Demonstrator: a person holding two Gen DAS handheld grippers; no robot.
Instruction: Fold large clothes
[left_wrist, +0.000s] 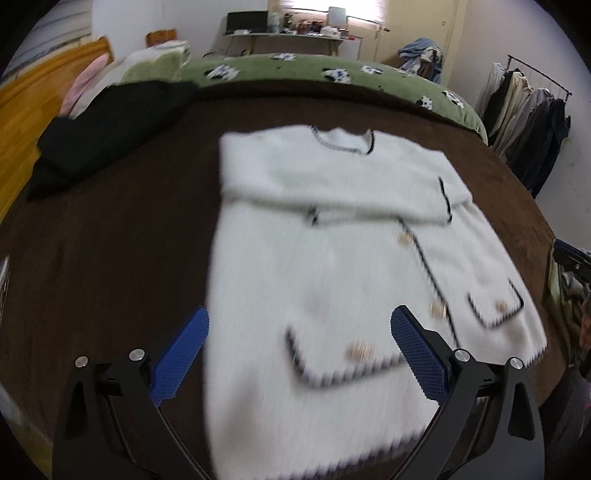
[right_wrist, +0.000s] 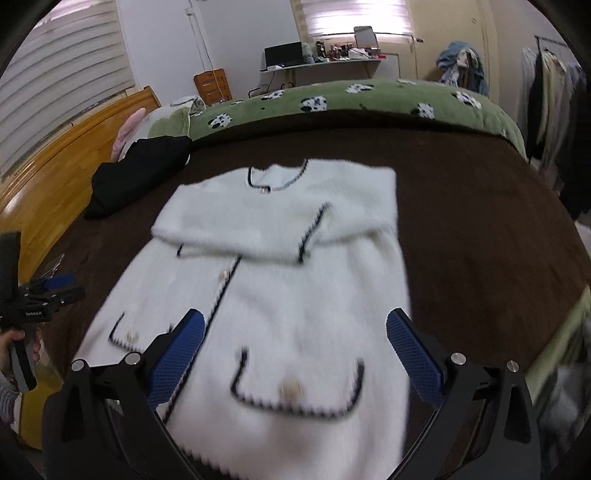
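Looking through the left wrist camera first, I see the white cardigan (left_wrist: 332, 266) spread flat on the brown blanket (left_wrist: 110, 277), collar at the far end and hem nearest me, so its long axis runs straight away from the tool. Both sleeves are already laid across the chest, their black-trimmed cuffs overlapping. My left gripper (left_wrist: 299, 350) stands wide apart and holds nothing; it hangs above the near-left part of the garment, one blue pad out over bare blanket beyond the cardigan's left edge, the other over the front placket. A black garment (left_wrist: 107, 129) lies well apart at the far left, clear of the work.

Through the right wrist camera the same cardigan (right_wrist: 280, 280) lies directly ahead, again hem toward me and collar away. My right gripper (right_wrist: 295, 350) is likewise spread wide and empty, poised above the lower right pocket (right_wrist: 295, 387), near the hem. The other tool shows at the left edge, held in a hand (right_wrist: 14, 343).

I judge the next fold runs hem to collar along that long axis. Each gripper sits over its own hem corner, neither nearer, so both should drop and pinch together.
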